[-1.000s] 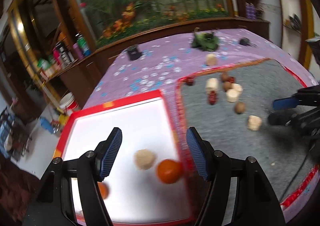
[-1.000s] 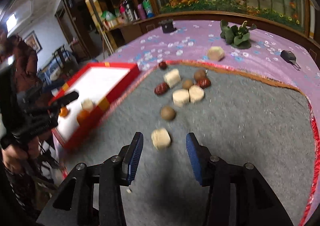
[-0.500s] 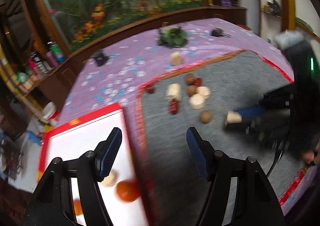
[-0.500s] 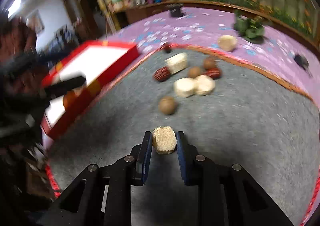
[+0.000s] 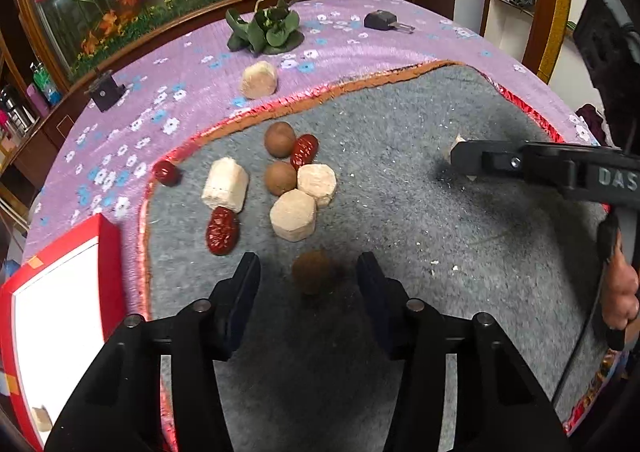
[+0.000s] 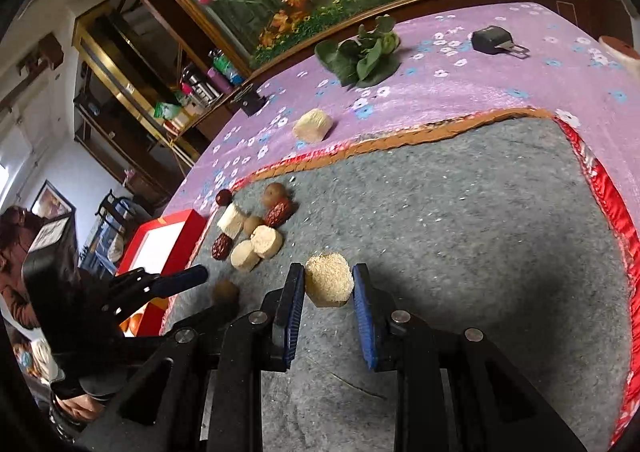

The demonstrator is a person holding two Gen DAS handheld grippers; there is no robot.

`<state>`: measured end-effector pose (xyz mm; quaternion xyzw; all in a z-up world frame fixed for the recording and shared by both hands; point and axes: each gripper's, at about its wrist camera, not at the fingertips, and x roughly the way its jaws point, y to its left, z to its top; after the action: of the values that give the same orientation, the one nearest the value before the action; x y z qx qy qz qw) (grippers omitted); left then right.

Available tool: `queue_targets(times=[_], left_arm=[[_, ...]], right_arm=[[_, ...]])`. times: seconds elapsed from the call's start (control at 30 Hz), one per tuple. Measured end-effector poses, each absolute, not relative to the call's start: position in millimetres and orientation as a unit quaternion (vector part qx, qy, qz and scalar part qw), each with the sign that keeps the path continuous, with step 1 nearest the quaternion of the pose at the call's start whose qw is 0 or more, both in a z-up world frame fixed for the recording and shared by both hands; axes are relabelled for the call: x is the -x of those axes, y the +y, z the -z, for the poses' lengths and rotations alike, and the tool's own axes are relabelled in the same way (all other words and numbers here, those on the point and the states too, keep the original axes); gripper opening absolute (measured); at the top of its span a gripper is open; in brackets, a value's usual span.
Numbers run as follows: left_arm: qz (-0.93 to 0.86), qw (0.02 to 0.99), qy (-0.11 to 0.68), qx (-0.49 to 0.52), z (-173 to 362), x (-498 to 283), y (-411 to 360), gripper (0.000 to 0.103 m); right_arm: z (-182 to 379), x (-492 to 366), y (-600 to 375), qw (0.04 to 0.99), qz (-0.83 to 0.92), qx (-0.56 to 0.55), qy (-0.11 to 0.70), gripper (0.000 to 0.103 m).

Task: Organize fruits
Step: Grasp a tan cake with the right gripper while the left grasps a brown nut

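My left gripper (image 5: 308, 276) is open, its fingers on either side of a round brown fruit (image 5: 311, 272) on the grey mat (image 5: 400, 212). My right gripper (image 6: 328, 288) is shut on a beige hexagonal chunk (image 6: 329, 285), held above the mat (image 6: 460, 220). Beyond lies a cluster of beige chunks (image 5: 293, 209), red dates (image 5: 222, 231) and brown round fruits (image 5: 280, 138). The red box with a white floor (image 5: 60, 292) is at the left; a beige piece (image 5: 41, 418) lies in it. The right gripper's finger also shows in the left wrist view (image 5: 520, 164).
A purple flowered cloth (image 5: 180, 92) covers the table. On it lie one beige chunk (image 5: 258, 80), a green leafy bunch (image 5: 266, 30), a black car key (image 5: 384, 21) and a small black block (image 5: 105, 91). A lone date (image 5: 166, 173) sits at the mat's edge.
My left gripper swung from over the red box to the mat and now straddles the brown fruit. My right gripper closed on the beige chunk and lifted it.
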<state>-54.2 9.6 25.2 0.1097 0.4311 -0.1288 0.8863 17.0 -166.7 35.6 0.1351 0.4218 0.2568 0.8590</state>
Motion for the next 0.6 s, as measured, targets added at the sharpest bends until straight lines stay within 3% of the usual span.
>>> queue_targets(times=[0.03,0.13,0.6], left_arm=[[0.130,0.886,0.433,-0.108,-24.0,52.8,10.1,0.035],[0.140,0.884,0.436,-0.097,-21.3,52.0,9.5,0.020],[0.097,0.922,0.369,-0.071,-55.3,93.6,46.5,0.020]], right_arm=[[-35.1,-16.8,-166.6,0.858,-0.258,-0.136,0.422,0.025],[-32.9,-17.1,-167.0,0.857,-0.258,-0.136,0.424,0.025],[-42.6,-2.9,-132.5,0.857,-0.297,-0.112,0.405,0.025]])
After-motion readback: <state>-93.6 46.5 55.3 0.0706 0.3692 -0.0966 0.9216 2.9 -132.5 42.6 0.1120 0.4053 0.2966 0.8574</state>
